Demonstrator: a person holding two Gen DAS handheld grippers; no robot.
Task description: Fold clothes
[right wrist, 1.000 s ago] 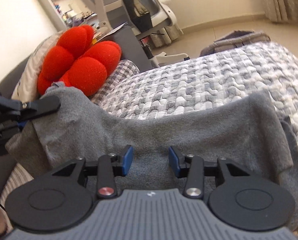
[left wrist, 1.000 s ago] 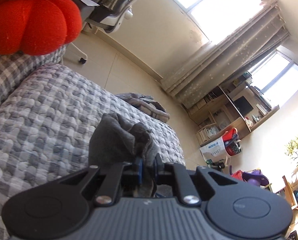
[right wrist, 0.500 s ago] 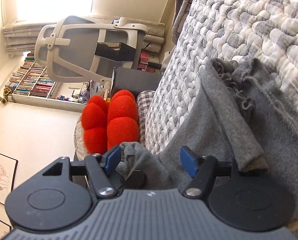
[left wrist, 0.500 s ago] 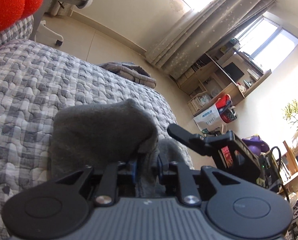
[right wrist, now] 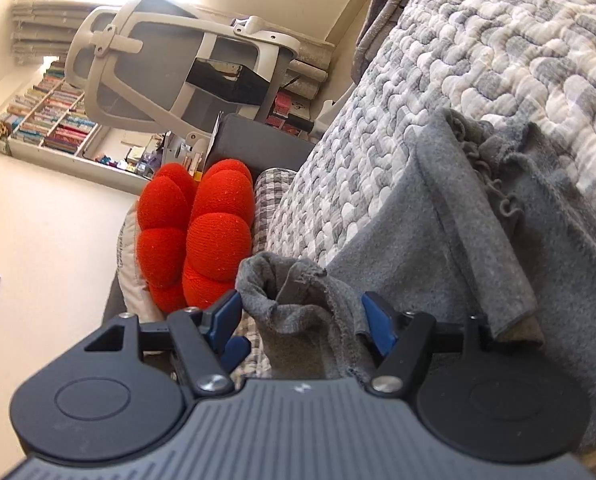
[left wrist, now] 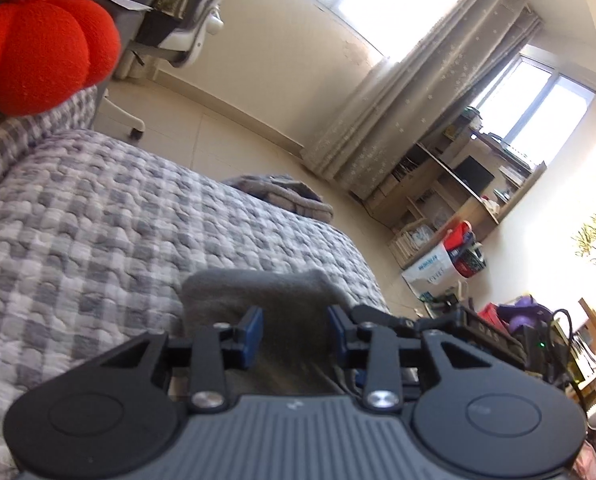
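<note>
grey garment (right wrist: 478, 248) lies bunched on the quilted bed (left wrist: 98, 216). left gripper (left wrist: 294, 332) jaws spread apart, cloth between them, ungripped. right gripper (right wrist: 300, 320) jaws wide too, garment corner loosely between.

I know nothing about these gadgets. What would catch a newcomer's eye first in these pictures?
Probably the bright red cushion, puffy and lobed, at the head of the grey checked quilt. Next, the two black grippers with blue pads: the left gripper and the right gripper each stand open around a bunch of the grey garment draped on the quilt. Behind the cushion stands a pale mesh office chair.
</note>
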